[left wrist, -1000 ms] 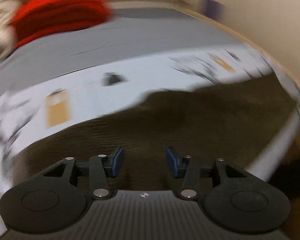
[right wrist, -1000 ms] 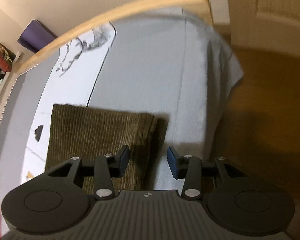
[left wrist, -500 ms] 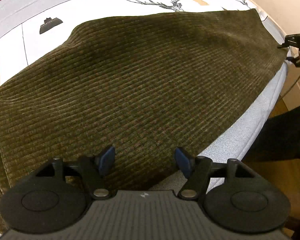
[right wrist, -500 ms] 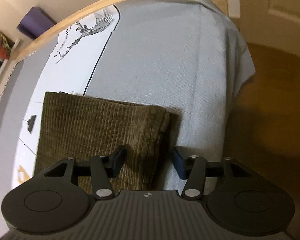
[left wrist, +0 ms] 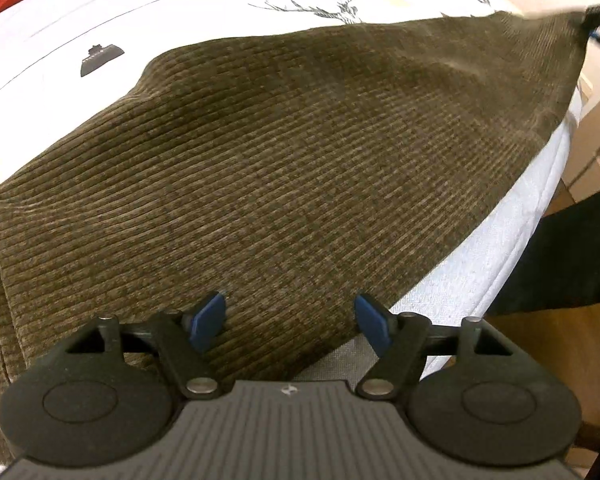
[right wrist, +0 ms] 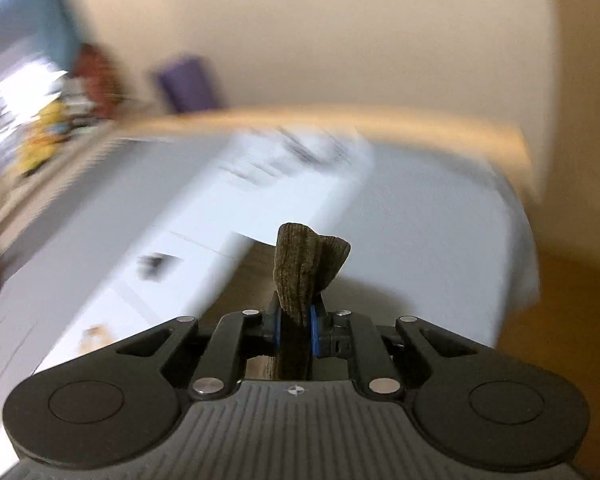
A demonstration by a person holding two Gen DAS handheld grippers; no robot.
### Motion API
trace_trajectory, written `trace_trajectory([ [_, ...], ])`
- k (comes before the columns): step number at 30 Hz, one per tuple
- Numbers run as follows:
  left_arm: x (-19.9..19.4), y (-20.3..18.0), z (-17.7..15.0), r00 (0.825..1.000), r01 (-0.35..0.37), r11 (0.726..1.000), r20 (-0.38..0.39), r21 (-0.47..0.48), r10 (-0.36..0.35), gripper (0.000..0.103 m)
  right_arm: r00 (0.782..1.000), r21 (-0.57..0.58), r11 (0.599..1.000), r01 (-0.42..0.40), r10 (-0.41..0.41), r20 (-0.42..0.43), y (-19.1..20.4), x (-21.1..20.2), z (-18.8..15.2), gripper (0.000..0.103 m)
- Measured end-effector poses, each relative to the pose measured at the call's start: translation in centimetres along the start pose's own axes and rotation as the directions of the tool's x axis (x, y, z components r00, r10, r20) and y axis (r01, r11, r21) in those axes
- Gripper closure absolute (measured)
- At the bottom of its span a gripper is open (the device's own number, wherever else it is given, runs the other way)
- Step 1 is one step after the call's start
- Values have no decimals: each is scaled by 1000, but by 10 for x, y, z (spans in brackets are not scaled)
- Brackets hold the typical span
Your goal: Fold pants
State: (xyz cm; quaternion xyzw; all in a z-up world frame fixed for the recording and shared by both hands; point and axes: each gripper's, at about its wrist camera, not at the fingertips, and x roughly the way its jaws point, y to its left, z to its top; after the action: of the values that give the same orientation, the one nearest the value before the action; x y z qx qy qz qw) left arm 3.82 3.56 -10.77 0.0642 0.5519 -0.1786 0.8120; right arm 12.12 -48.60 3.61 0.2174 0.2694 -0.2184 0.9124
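— Two grippers: what is each one's state?
— My left gripper (left wrist: 290,322) hovers spread over the olive-brown corduroy pants (left wrist: 284,160) on the pale printed bedsheet (left wrist: 180,12); my right gripper (right wrist: 294,330) pinches one raised corner.

Pants (left wrist: 300,160): olive-brown corduroy, ribbed, matt. Sheet (left wrist: 484,264): pale woven cloth, matt, printed in places. Left gripper (left wrist: 290,322): black matt plastic, blue pads (left wrist: 208,316), bright metal pins. Right gripper (right wrist: 296,330): the same. Bed rail (right wrist: 340,118): light wood.
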Motion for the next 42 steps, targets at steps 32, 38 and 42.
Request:
trace_trajectory([
  [32,-100,102,-9,963,-15,872,227,-489,144,64,641,-636,222,-739,522,-563,217,-199,-243,59],
  [38,-129,86,6,953,146,848,302,-510,18,72,704,-588,417,-692,570,-424,188,-180,-139,56],
  [42,-93,60,13,954,174,840,300,-514,-14,66,805,-601,539,-590,449,-388,173,-141,-122,45],
])
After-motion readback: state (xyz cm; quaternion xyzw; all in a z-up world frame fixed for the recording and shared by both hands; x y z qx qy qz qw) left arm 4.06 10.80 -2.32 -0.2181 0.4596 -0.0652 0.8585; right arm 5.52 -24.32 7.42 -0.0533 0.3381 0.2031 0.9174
